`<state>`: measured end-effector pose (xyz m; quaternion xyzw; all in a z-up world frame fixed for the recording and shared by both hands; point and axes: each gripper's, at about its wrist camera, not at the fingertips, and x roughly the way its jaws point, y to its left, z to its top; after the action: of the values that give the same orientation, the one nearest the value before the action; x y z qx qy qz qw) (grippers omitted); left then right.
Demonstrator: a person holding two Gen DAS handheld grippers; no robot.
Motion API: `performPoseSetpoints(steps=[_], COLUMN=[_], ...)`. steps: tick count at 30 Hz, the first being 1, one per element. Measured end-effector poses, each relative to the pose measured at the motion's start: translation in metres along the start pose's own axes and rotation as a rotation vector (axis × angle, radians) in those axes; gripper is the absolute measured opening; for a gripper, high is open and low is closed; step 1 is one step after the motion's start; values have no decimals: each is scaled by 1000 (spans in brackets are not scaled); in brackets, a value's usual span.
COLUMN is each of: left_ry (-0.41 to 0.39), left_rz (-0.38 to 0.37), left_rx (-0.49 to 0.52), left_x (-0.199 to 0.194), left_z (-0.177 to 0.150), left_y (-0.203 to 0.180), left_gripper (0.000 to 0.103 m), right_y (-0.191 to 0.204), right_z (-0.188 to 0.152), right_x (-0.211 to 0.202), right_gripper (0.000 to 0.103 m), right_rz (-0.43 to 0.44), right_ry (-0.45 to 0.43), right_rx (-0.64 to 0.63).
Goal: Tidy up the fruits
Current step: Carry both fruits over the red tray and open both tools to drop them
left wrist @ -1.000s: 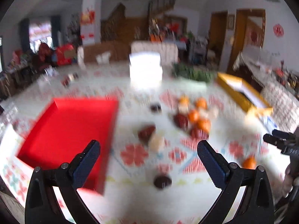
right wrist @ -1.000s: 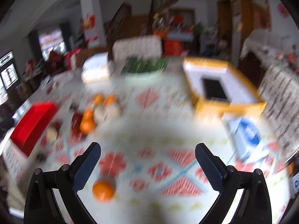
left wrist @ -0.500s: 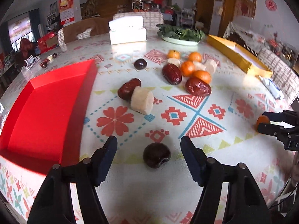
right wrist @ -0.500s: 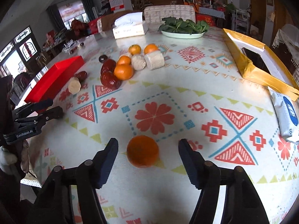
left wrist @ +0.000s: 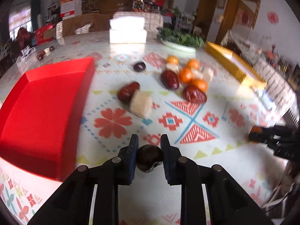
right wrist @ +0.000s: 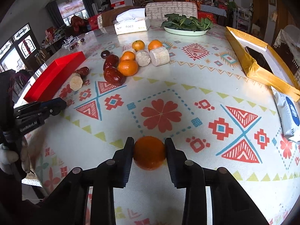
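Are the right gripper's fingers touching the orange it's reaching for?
Touching. In the right wrist view both fingers of the right gripper press against the sides of the orange, with no gap visible on either side.

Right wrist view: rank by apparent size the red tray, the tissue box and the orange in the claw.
1. red tray
2. tissue box and orange look about alike; the orange's nearness to the camera inflates it, so I won't rank them.

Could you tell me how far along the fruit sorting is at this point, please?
Nothing looks sorted yet: the red box shows no fruit inside. In hand: the left gripper is shut on a dark round fruit, the right gripper on an orange. Left: the pile of oranges, red dates and pale chunks on the table.
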<state>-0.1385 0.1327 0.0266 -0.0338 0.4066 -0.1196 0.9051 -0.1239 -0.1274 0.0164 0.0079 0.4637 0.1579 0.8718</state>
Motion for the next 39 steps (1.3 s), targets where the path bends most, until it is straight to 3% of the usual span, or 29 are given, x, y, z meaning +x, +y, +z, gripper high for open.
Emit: performPoseSetpoints(steps=[5, 10, 14, 19, 26, 33, 36, 37, 39], left_ry=[-83, -132, -129, -101, -71, -77, -91, -97, -115], left_rz=[-2, 63, 113, 176, 187, 183, 176, 179, 190], left_rx=[-91, -187, -262, -315, -408, -470, -491, -496, -498], left_x=[-32, -52, -52, -43, -32, -32, -37, -39, -45], left_z=[13, 25, 35, 36, 24, 17, 14, 13, 14], left_y=[35, 88, 132, 168, 205, 224, 226, 226, 224], left_gripper=[23, 23, 23, 23, 24, 25, 39, 48, 51], right_y=[5, 37, 86, 161, 234, 266, 268, 269, 266], right_z=[20, 58, 92, 120, 134, 136, 134, 134, 135], right_x=[-11, -12, 5, 42, 98, 132, 134, 135, 133], right_gripper=[37, 37, 37, 37, 37, 39, 39, 42, 51], right_rz=[84, 222, 362, 469, 499, 456, 440, 438, 443], right_ry=[-32, -55, -44, -1, 79, 113, 110, 109, 104], right_rx=[44, 35, 0, -71, -144, -191, -197, -195, -186])
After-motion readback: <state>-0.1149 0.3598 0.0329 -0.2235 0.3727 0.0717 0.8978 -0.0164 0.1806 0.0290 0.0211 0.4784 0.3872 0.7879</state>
